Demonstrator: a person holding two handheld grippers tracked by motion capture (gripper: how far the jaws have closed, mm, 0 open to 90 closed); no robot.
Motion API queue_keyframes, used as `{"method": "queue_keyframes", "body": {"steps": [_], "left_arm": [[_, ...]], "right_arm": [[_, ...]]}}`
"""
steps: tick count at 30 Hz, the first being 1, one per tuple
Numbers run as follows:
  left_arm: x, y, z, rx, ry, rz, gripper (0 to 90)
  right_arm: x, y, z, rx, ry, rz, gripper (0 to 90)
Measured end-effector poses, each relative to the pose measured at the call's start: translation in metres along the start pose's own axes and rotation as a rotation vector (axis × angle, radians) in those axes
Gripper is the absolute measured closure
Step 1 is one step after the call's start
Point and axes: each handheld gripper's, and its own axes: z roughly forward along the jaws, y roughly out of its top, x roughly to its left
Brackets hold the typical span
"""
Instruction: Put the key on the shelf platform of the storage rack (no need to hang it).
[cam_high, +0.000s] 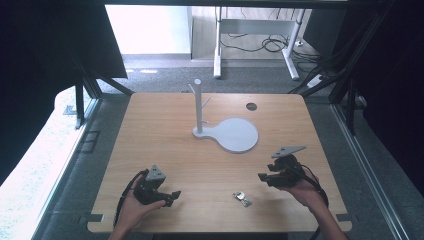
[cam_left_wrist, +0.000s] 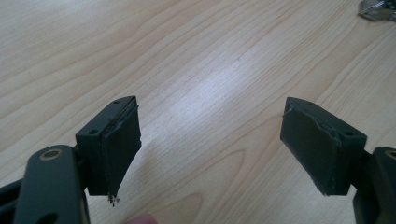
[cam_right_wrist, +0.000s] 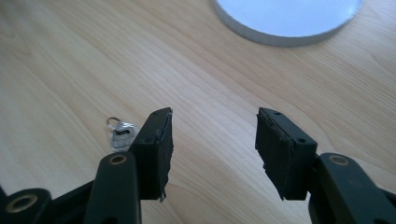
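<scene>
A small bunch of silver keys (cam_high: 242, 198) lies on the wooden table (cam_high: 165, 125) near its front edge, between my two grippers. My left gripper (cam_high: 172, 196) is held low at the front left, open and empty; its jaws (cam_left_wrist: 210, 144) frame bare wood, with the keys (cam_left_wrist: 379, 10) at the far top right. My right gripper (cam_high: 263, 178) is at the front right, open and empty. In the right gripper view the keys (cam_right_wrist: 120, 134) lie just left of the left jaw, outside the gap (cam_right_wrist: 214, 149).
A white stand (cam_high: 198, 107) with a thin post and side pegs rises from a round flat base (cam_high: 235, 135) at the table's middle; that base (cam_right_wrist: 289, 18) shows ahead of the right gripper. A round cable hole (cam_high: 251, 106) sits at the back right.
</scene>
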Motion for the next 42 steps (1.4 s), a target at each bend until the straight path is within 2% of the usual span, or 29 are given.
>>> {"method": "queue_keyframes", "body": {"steps": [3,4,7,22,29,42], "left_arm": [[-0.001,0.0,-0.001,-0.004,-0.001,0.001,20.5],[0.0,0.0,0.0,0.001,0.001,0.006,20.5],[0.0,-0.001,0.002,0.01,-0.002,0.004,20.5],[0.0,-0.002,0.004,0.013,0.0,0.001,20.5],[-0.001,-0.002,0.004,0.014,0.0,0.006,20.5],[-0.001,-0.002,0.007,0.025,0.002,0.005,20.5]], "right_arm": [[0.006,0.004,0.001,0.016,0.011,-0.029,48.0],[0.012,0.007,0.003,0.026,0.029,-0.047,48.6],[0.017,0.011,0.005,0.035,0.034,-0.071,48.6],[0.038,0.022,0.023,0.092,0.064,-0.133,48.9],[0.046,0.021,0.034,0.141,0.078,-0.16,49.4],[0.058,0.02,0.053,0.2,0.107,-0.198,50.3]]}}
